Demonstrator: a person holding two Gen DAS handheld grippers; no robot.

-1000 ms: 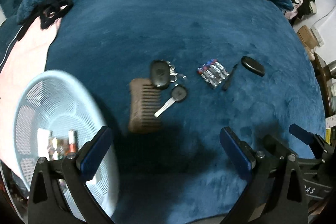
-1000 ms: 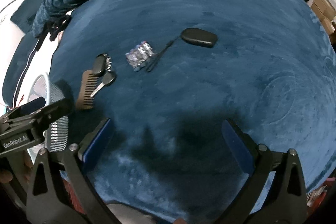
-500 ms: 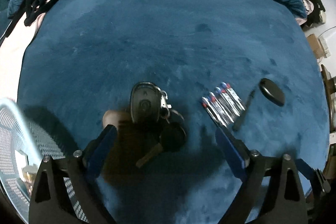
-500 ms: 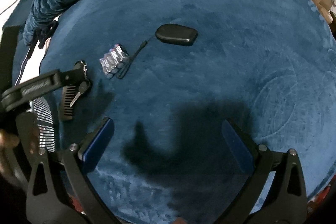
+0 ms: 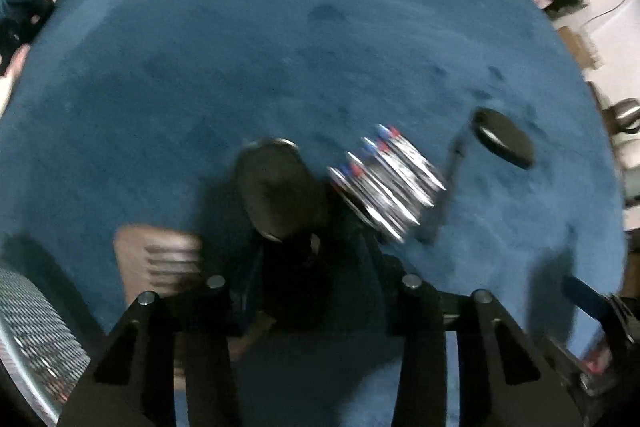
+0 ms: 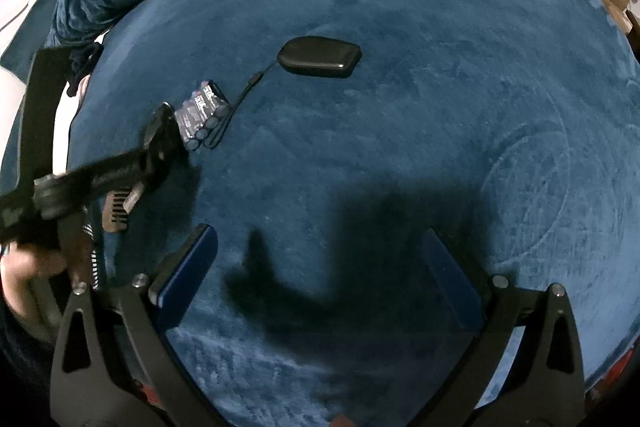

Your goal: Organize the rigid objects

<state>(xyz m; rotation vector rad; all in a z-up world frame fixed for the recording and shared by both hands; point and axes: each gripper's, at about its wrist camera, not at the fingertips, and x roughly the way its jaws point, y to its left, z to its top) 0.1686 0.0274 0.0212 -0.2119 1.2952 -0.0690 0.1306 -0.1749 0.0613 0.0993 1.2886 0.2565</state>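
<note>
Your left gripper (image 5: 308, 291) points steeply down with its jaws closing around the key bunch (image 5: 280, 195), comb (image 5: 160, 259) just left and batteries (image 5: 384, 179) just right, because the bunch goes to the mesh basket (image 5: 28, 331) at far left, while your right gripper (image 6: 320, 283) hangs wide open, empty.

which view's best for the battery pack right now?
Right wrist. The battery pack is sharp there, cells separable, lying on the blue blanket beside the left gripper. Left wrist shows it larger but smeared by motion blur.
</note>
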